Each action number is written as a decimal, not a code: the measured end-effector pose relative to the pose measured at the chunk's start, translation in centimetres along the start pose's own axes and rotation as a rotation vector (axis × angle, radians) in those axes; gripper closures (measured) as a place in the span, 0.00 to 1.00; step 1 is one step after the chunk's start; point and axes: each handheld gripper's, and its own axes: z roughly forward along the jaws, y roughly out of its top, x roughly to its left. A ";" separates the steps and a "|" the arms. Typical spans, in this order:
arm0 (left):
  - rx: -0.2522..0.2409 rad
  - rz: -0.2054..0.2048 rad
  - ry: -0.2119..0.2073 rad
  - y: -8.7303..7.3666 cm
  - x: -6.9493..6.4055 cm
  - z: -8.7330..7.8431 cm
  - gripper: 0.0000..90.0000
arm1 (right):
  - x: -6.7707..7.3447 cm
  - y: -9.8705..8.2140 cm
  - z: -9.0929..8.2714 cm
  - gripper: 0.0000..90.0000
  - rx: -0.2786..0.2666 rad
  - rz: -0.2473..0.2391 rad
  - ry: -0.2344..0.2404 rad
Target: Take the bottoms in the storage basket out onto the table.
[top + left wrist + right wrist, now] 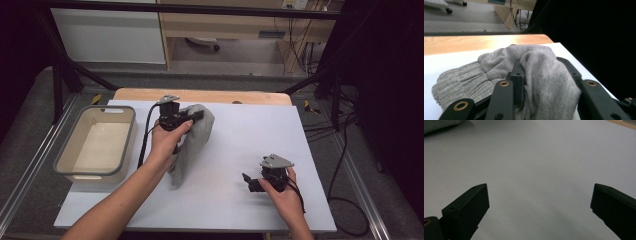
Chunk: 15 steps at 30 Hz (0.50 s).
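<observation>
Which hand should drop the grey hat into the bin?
Left, probably. The left tool already grips the grey hat beside the bin; the right tool sits open, farther away.

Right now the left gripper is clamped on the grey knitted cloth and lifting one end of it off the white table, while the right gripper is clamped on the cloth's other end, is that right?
Not quite. The left gripper is clamped on the grey knitted cloth, but the right gripper holds nothing: the right gripper view shows its jaws wide apart over the bare white table, and the high view shows it well away from the cloth.
</observation>
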 end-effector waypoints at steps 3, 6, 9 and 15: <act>-0.006 0.000 -0.006 0.2 -0.5 0.2 0.69 | -0.1 0.0 0.0 0.03 -0.006 -0.002 0.000; -0.008 -0.004 -0.006 0.3 -0.7 0.5 0.69 | 0.0 0.0 0.0 0.03 -0.004 -0.002 0.000; 0.010 0.014 -0.008 0.1 -1.2 1.2 0.69 | 0.1 0.1 -0.1 0.03 -0.007 -0.002 0.000; 0.045 0.065 0.007 -0.8 -1.5 2.5 0.69 | 0.0 0.1 -0.1 0.03 -0.007 -0.006 -0.001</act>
